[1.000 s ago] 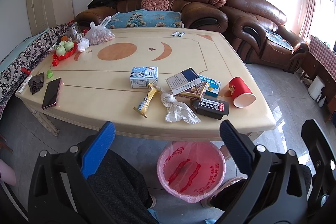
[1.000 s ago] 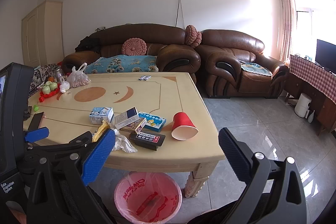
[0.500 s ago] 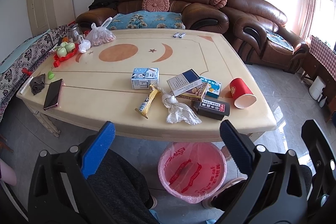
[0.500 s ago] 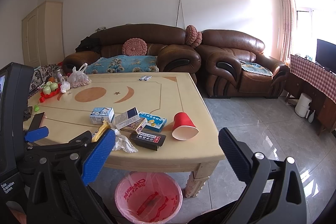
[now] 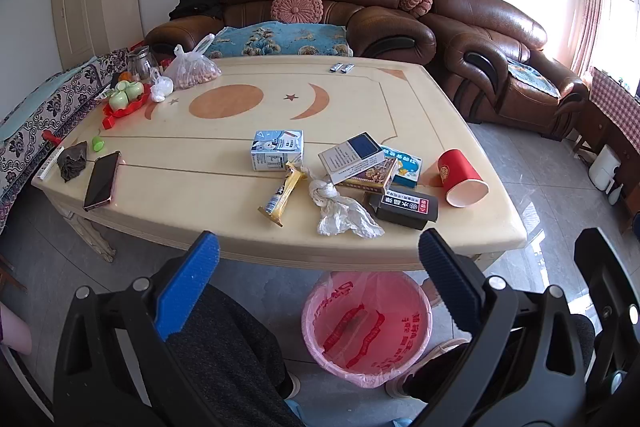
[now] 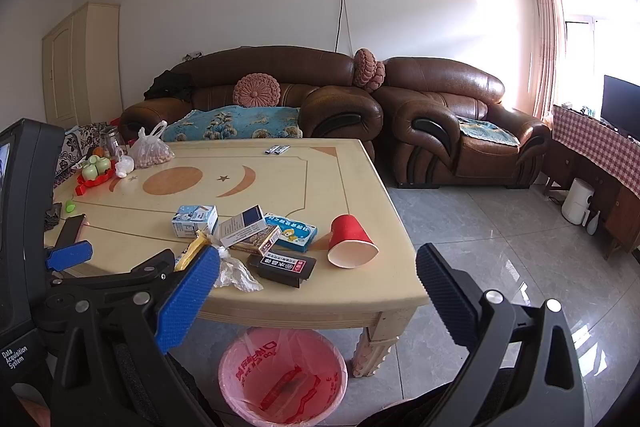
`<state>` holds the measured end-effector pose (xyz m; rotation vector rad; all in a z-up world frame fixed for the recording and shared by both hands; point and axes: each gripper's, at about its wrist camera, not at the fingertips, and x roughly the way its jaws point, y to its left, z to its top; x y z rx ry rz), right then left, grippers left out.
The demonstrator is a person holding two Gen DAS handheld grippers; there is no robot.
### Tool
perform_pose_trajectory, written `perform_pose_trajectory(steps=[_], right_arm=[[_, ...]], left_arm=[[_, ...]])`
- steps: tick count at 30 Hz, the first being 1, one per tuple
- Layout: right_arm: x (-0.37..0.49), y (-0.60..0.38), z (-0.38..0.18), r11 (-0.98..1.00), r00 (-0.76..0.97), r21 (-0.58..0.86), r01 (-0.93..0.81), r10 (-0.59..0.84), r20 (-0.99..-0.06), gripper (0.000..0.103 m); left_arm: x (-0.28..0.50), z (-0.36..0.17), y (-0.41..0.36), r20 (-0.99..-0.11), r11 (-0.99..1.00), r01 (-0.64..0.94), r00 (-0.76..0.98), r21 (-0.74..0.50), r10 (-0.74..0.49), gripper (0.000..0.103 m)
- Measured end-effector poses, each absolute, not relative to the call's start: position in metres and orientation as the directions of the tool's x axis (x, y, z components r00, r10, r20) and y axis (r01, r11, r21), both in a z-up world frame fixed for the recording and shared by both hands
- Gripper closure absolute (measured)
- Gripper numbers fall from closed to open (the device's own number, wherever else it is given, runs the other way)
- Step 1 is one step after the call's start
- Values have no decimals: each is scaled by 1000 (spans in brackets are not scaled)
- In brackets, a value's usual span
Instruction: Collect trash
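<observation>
While both grippers are hanging short of the table (image 5: 160,195), the left gripper (image 5: 318,267) and the right gripper (image 6: 318,287) are gaping wide and gripping nothing; the trash is lying near the front edge: red cup (image 5: 460,177), crumpled tissue (image 5: 344,215), black box (image 5: 406,207), snack wrapper (image 5: 282,194); a pink bin (image 5: 366,327) is sitting underneath.

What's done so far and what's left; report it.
Done: the pink bin under the table edge already holds some red wrappers. In hand: nothing; the left gripper and right gripper are both open and empty. Left: the red cup, crumpled tissue, snack wrapper and boxes remain on the table.
</observation>
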<state>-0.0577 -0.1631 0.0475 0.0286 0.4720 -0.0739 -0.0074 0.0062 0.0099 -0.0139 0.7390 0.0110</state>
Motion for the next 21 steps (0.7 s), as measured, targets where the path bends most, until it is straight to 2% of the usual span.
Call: perform_pose_trajectory(steps=[11, 21], right_arm=[[-57, -162, 48, 998, 887, 15, 61, -47, -460, 7], [-43, -182, 46, 997, 887, 38, 68, -43, -460, 7]], left_arm=[[-6, 13, 7, -678, 1000, 16, 734, -7, -17, 5], [12, 11, 41, -701, 999, -8, 713, -50, -29, 5]])
